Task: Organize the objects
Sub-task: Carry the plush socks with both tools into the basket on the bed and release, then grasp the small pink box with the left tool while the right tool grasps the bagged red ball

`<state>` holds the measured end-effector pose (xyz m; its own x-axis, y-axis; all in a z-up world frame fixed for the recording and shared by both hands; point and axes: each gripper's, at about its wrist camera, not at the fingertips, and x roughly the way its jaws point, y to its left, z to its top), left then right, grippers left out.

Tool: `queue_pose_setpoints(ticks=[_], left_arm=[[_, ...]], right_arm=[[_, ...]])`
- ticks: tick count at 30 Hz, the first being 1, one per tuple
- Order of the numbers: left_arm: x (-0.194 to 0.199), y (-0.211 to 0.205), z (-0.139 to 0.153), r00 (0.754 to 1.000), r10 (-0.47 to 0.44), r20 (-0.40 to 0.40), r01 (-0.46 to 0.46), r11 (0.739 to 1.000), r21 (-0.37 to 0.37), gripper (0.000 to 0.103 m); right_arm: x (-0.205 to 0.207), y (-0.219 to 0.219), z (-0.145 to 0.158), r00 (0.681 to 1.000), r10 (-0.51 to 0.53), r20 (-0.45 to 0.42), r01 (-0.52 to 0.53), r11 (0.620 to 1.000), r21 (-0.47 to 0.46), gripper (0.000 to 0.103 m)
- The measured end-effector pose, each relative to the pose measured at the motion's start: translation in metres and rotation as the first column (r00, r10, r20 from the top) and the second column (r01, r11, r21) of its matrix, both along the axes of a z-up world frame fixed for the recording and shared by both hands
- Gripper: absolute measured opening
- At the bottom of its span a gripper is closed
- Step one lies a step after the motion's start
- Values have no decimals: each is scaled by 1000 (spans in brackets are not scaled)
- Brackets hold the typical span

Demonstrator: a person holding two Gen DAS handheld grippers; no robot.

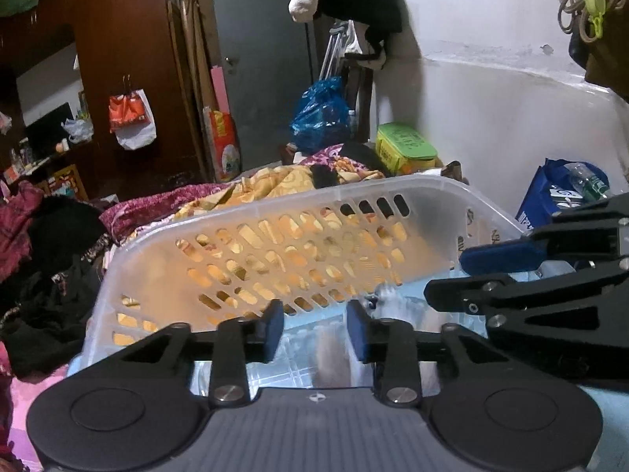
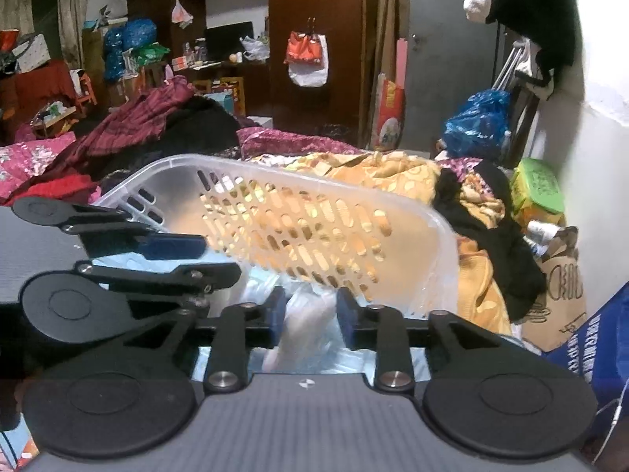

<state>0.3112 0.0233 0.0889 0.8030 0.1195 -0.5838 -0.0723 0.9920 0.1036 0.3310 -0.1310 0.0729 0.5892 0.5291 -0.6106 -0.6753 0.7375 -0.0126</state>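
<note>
Translucent plastic laundry basket (image 1: 424, 204) with slotted walls, lying tilted on the orange patterned blanket (image 1: 283, 181) of a crowded bed, its open side turned to both cameras. Holds a pale blue and clear plastic heap (image 2: 259, 279) on its floor; too blurred to name more exactly.

Left gripper (image 1: 314, 330) low at the near edge of the basket, jaws set narrow, with something pale and blurred standing in the gap. Cannot tell whether the pads really press on it or only stand beside it. Right gripper (image 2: 310, 310) just beside, reaching into the same basket from the right, jaws also narrow around a whitish, see-through piece; again cannot tell if already clamped.

Step in hand, as a judgement: working on the contents of the basket, probably taking hold of the plastic piece inside, or steadying it, with both tools together.

Next move calls for closing firmly on the soft plastic before any lift, then raising both grippers evenly. Needs care with the tilt of the basket: may rock or slide on the loose blanket. Needs also some room between the two grippers, now very near each other.
</note>
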Motion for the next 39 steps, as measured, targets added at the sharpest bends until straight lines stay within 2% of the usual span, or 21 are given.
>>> queue_pose_setpoints(ticks=[2, 4, 5, 6, 7, 8, 9, 12, 13, 15, 16, 19, 21, 26, 30, 33, 36, 37, 39], left_arm=[[-9, 2, 8, 999, 2, 34, -2, 1000, -13, 54], [-23, 3, 20, 996, 1, 92, 0, 1000, -12, 68], [-32, 4, 27, 993, 0, 122, 1, 1000, -9, 72], [-43, 4, 35, 989, -4, 151, 6, 1000, -10, 81], [-56, 5, 42, 984, -12, 177, 14, 1000, -12, 86], [-69, 5, 48, 981, -20, 195, 22, 1000, -8, 86], [-84, 5, 54, 978, -27, 206, 25, 1000, 8, 86], [-122, 4, 71, 977, -14, 214, -7, 995, 97, 86], [-135, 5, 78, 976, -3, 218, -26, 991, 129, 86], [-163, 11, 91, 974, 22, 226, -57, 987, 148, 88], [-171, 15, 95, 974, 30, 224, -63, 988, 141, 91], [-192, 27, 88, 975, 44, 219, -67, 993, 98, 92], [-200, 32, 70, 972, 52, 229, -69, 995, 68, 92], [-210, 40, -4, 974, 33, 225, -28, 999, -22, 92], [-198, 51, -54, 985, 17, 170, 8, 989, -150, 92], [-179, 52, -71, 992, 27, 123, -5, 984, -176, 92], [-166, 49, -77, 993, 51, 111, -35, 989, -143, 92], [-162, 50, -78, 993, 52, 104, -36, 988, -152, 92], [-155, 53, -80, 995, 56, 86, -39, 982, -183, 92]], right_arm=[[1, -3, 4, 1000, -1, 2, 1, 1000, 13, 39], [-3, -12, 12, 1000, -8, 23, 7, 999, 43, 48], [-6, -17, 17, 999, -17, 37, 15, 998, 67, 60], [-12, -24, 22, 998, -24, 54, 18, 995, 100, 75], [-20, -32, 27, 997, -24, 80, 12, 990, 144, 82], [-29, -41, 31, 994, -23, 108, 3, 984, 178, 93], [-39, -50, 33, 990, -29, 141, -2, 978, 211, 97], [-67, -77, 36, 975, -57, 216, -4, 963, 270, 102], [-76, -87, 36, 970, -65, 235, -5, 958, 288, 103], [-89, -103, 35, 963, -89, 255, 5, 949, 314, 103], [-93, -108, 34, 961, -106, 255, 19, 948, 319, 103], [-101, -121, 27, 958, -131, 257, 43, 946, 321, 103], [-106, -126, 15, 957, -140, 253, 53, 946, 321, 103], [-122, -134, -35, 972, -130, 194, 63, 946, 318, 103], [-123, -137, -73, 984, -127, 126, 76, 933, 351, 103], [-114, -138, -90, 993, -101, 66, 70, 930, 361, 103], [-108, -138, -98, 995, -98, 29, 82, 937, 339, 90], [-104, -138, -99, 996, -82, 17, 72, 938, 340, 88], [-102, -139, -103, 999, -53, -4, 52, 939, 339, 79]])
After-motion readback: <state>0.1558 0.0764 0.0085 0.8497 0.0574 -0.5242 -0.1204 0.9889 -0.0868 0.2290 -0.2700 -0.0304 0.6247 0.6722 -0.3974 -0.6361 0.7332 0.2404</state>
